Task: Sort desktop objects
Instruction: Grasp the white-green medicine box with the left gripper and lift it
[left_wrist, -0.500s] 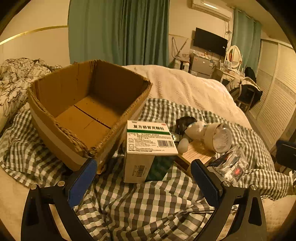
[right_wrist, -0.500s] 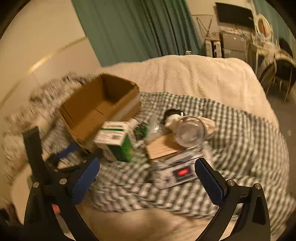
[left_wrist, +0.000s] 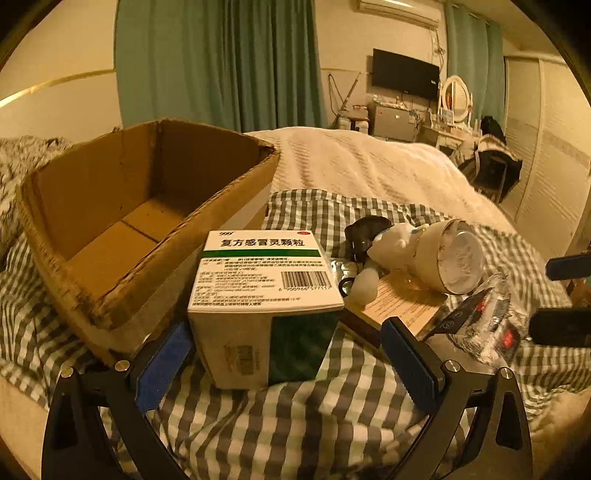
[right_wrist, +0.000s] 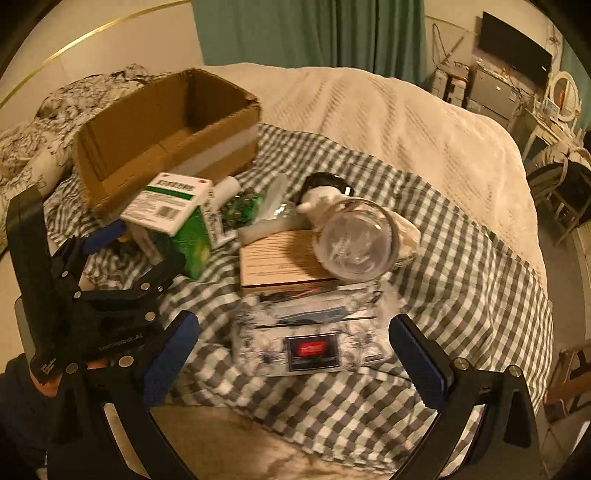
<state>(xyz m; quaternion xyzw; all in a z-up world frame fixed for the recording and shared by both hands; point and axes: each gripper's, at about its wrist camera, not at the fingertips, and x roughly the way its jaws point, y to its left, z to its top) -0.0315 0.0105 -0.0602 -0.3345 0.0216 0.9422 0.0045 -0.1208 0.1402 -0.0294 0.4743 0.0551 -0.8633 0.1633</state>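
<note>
Left hand-held gripper (left_wrist: 284, 354) wide open, its 2 blue pads flanking the white-and-green medicine box (left_wrist: 266, 295) without pressing on it. Box standing on the checked cloth (left_wrist: 295, 424) spread over the bed, just beside the near corner of the empty cardboard box (left_wrist: 110, 229). Probably light, thin card, stiff enough for a squeeze across the 2 side faces but liable to dent under too hard a pinch. Best taken low and square on those sides, since the soft bedding beneath gives little support and may let it tip.

Right hand-held gripper (right_wrist: 293, 347) also fully spread, holding nothing, poised over the patterned foil pack (right_wrist: 306, 339) with the red label. Pack likely soft, crinkly and slippery; a hold across its short width seems safest. Behind it, a flat brown carton (right_wrist: 280, 262) with a clear glass jar (right_wrist: 354, 240) lying on its side on top: hard, smooth, fragile, prone to roll. A white soft toy (right_wrist: 321, 201) just behind the jar, squashy and forgiving.

From the left wrist view: box's printed top, barcode and the bare floor of the cardboard box at close range, plus only a sliver of the other gripper at the right edge. From the right wrist view: the whole pile at once, a small green item (right_wrist: 242, 208) and a white tube (right_wrist: 225, 192) behind the medicine box, hidden in the left view, and the left hand-held gripper seen from outside, straddling the box.
</note>
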